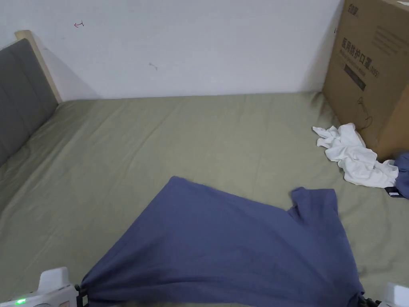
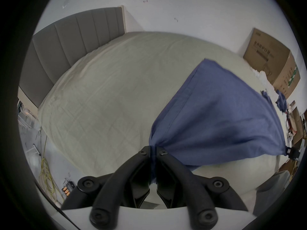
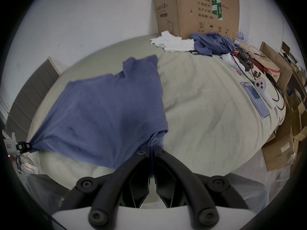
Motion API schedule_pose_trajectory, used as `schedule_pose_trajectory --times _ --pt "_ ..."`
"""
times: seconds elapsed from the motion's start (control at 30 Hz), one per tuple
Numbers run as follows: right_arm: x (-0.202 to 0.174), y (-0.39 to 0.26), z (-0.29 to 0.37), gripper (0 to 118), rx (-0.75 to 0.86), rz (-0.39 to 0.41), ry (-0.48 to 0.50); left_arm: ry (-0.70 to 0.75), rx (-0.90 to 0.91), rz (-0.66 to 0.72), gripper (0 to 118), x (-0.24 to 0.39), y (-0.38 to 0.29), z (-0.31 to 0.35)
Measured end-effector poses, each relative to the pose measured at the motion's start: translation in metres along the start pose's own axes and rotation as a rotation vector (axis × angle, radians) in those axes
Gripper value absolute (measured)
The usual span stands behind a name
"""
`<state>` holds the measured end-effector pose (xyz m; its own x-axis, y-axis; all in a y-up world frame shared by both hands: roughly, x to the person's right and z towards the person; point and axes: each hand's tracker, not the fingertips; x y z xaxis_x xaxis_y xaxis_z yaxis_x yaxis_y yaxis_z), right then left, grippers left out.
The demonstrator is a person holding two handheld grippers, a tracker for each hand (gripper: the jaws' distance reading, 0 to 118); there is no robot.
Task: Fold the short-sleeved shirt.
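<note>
Bed (image 1: 159, 136): box (image 1: 371, 72), white cloth (image 1: 355, 158)

The shirt (image 1: 223, 248) is soft matt blue cloth, a fine knit with stitched hems, bunched where it enters each tool. The left tool (image 2: 153, 152) and the right tool (image 3: 152, 151) have matt black plastic jaws with dark screw heads, on smooth white plastic housings. The bed (image 1: 167, 140) wears a dull olive cloth sheet, lightly creased. The headboard (image 1: 20, 92) is grey padded fabric edged in pale wood. The box (image 1: 371, 68) is plain brown cardboard, and the white garment (image 1: 355, 158) is crumpled cloth.
</note>
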<state>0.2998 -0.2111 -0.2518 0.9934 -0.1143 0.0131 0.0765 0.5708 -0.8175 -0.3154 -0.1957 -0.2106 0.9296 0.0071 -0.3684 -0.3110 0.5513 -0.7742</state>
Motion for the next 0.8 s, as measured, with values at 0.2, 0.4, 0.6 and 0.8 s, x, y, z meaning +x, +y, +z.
schedule_pose_trajectory --times 0.2,0.4,0.6,0.8 --pt "-0.011 0.000 -0.006 5 -0.040 0.035 -0.026 0.016 -0.089 0.008 12 0.007 -0.003 -0.022" --pt "-0.020 0.039 0.038 77 0.118 0.058 -0.021 -0.048 0.058 -0.031 105 0.029 0.016 0.022" --pt "-0.039 0.088 0.100 77 0.382 0.074 0.007 -0.123 0.312 -0.057 105 0.073 0.057 0.087" --pt "-0.061 0.102 0.141 62 0.584 0.127 -0.060 -0.216 0.557 -0.057 73 0.110 0.082 0.137"
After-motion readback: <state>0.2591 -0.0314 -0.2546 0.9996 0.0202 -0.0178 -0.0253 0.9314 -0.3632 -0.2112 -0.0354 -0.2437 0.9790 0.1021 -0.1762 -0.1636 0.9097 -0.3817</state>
